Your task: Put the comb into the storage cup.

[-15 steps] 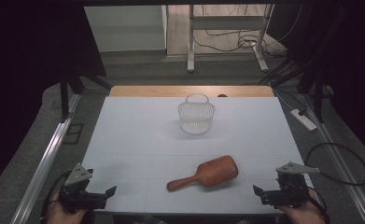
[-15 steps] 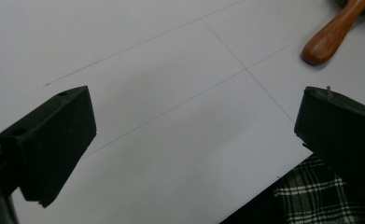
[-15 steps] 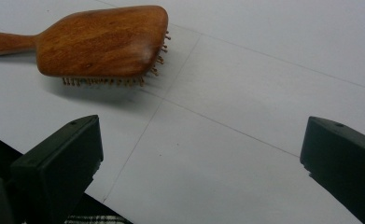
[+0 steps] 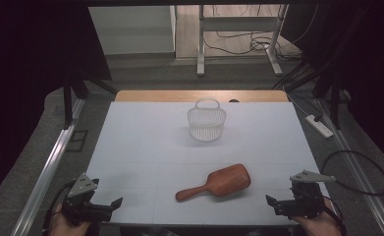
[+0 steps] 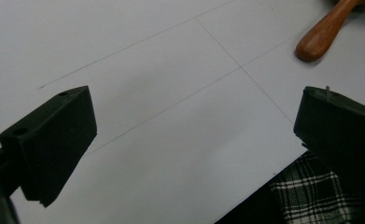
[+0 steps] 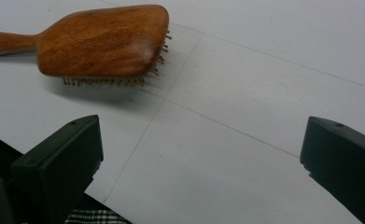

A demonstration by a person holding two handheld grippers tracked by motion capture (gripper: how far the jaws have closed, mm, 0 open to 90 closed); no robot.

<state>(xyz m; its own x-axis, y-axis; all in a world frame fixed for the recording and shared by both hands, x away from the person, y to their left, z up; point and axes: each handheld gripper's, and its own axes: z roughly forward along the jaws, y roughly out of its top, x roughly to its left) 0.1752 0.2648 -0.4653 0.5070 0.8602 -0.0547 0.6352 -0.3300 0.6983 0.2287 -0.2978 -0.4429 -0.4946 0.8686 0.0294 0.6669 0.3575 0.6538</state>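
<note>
A brown wooden hairbrush (image 4: 216,183) lies bristles down on the white table (image 4: 145,147), near the front, its handle pointing left. A clear wire basket (image 4: 206,122) with a handle stands upright at the back middle. My left gripper (image 4: 112,206) rests at the front left corner, open and with nothing between its jaws. In the left gripper view (image 5: 194,121) the brush handle (image 5: 322,35) lies far ahead to the right. My right gripper (image 4: 273,205) is at the front right corner, open and empty. The brush head (image 6: 101,42) lies ahead and left of it in the right gripper view (image 6: 201,154).
A wooden strip (image 4: 199,95) edges the table's back. On the floor at the right lie a white power strip (image 4: 319,125) and a looped black cable (image 4: 356,167). Plaid cloth (image 5: 320,200) shows below the table's front edge.
</note>
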